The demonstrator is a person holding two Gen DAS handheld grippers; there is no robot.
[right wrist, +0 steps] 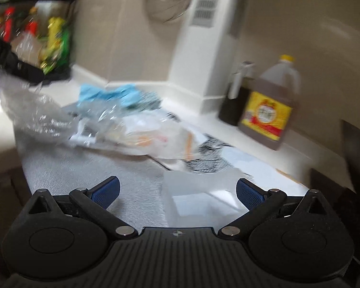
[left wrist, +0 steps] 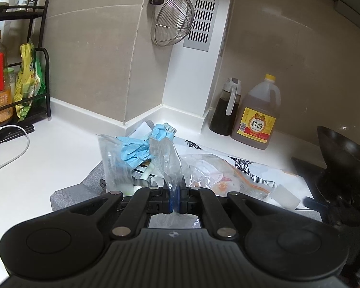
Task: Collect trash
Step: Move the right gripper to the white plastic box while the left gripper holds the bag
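Pinching a crinkled clear plastic bag (left wrist: 171, 165) between closed blue pads, the left gripper (left wrist: 175, 198) holds it over littered trash on the white counter (left wrist: 48, 158); only the blurred right view shows the right gripper (right wrist: 177, 193) spread wide above a translucent white square container (right wrist: 199, 199), grasping nothing.

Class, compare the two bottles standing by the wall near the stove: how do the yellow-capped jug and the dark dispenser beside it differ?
The yellow-capped jug is wider and taller; the dark dispenser is slimmer. The jug carries a yellow and red label; the dispenser has none. The jug's liquid is amber-brown; the dispenser's looks almost black. The dispenser has a grey pour handle. Both stand upright on the white counter.
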